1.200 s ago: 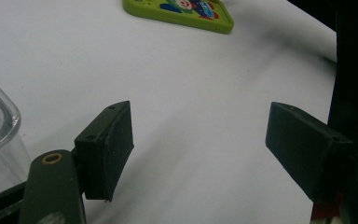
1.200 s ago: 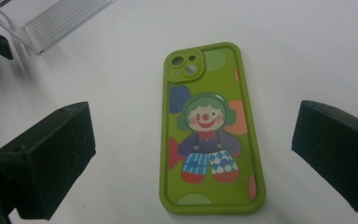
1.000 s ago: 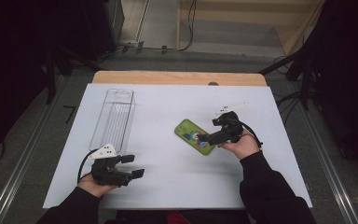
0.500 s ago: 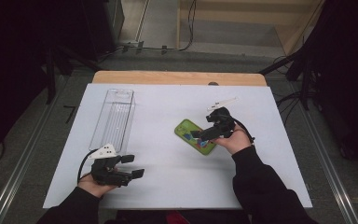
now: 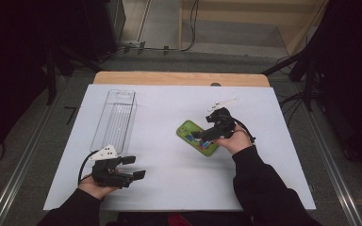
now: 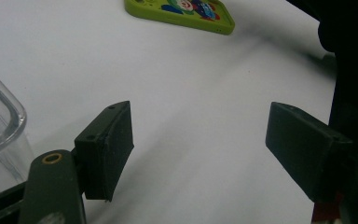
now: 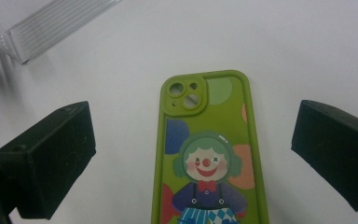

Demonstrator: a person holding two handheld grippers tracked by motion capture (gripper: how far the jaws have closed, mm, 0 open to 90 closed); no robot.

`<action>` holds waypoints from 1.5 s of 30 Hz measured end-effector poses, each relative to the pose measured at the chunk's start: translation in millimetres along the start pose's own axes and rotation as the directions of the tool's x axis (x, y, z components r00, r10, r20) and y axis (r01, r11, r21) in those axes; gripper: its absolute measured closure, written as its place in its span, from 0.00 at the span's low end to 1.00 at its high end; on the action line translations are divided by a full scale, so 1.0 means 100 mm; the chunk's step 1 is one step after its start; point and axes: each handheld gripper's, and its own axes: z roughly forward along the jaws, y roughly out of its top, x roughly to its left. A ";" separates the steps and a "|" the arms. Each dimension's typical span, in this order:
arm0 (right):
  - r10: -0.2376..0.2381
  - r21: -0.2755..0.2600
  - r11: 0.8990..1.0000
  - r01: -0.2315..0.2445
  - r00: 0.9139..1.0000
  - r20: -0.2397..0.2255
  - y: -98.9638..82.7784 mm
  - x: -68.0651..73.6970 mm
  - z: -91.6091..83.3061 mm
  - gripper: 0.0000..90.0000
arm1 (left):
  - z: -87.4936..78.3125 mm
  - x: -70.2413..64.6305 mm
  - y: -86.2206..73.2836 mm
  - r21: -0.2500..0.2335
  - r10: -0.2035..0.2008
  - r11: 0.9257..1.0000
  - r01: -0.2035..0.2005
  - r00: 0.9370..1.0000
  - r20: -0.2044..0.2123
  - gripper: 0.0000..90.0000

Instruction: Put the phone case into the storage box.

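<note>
White sheeting covers the counter [image 5: 169,183], with dark floor around it. At about nine o'clock we see a clear plastic bin [image 5: 114,120] lying lengthwise, its ribbed floor bare. Just below it, near seven o'clock, our left tongs [image 5: 134,167] rest on the counter with the jaws spread wide and only white surface between them in the left gripper view. Moving right, just past centre toward three o'clock, a green phone case [image 7: 206,154] lies flat with its printed clown facing up and the camera cut-out at its far end. Our right tongs [image 5: 199,137] hang over its near end, jaws spread to either side of the case, not touching it.
</note>
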 end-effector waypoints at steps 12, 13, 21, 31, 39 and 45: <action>-0.008 0.053 0.999 0.008 1.000 0.003 -0.06 -0.03 0.09 0.00 | 0.00 0.00 0.00 0.001 -0.001 1.000 0.001 1.000 0.001 0.27; -0.012 0.056 0.998 0.012 1.000 0.004 -0.06 -0.03 0.10 0.00 | 0.00 0.00 0.00 0.000 -0.001 1.000 0.001 1.000 0.001 0.27; -0.011 0.094 0.996 0.010 1.000 0.004 -0.13 -0.05 0.20 0.00 | 0.00 0.00 0.00 0.002 0.001 1.000 -0.001 1.000 0.004 0.27; -0.030 0.109 0.994 0.029 0.999 0.009 -0.20 -0.09 0.26 0.00 | 0.00 -0.01 0.00 0.001 0.002 1.000 -0.002 1.000 0.004 0.27; -0.058 0.134 0.989 0.056 0.998 0.013 -0.25 -0.05 0.33 0.06 | 0.00 -0.01 0.00 0.002 0.003 1.000 -0.003 1.000 0.004 0.27; -0.076 0.148 0.986 0.070 0.997 0.032 -0.27 -0.03 0.37 0.06 | -0.01 -0.01 0.00 0.001 0.003 1.000 -0.003 1.000 0.003 0.27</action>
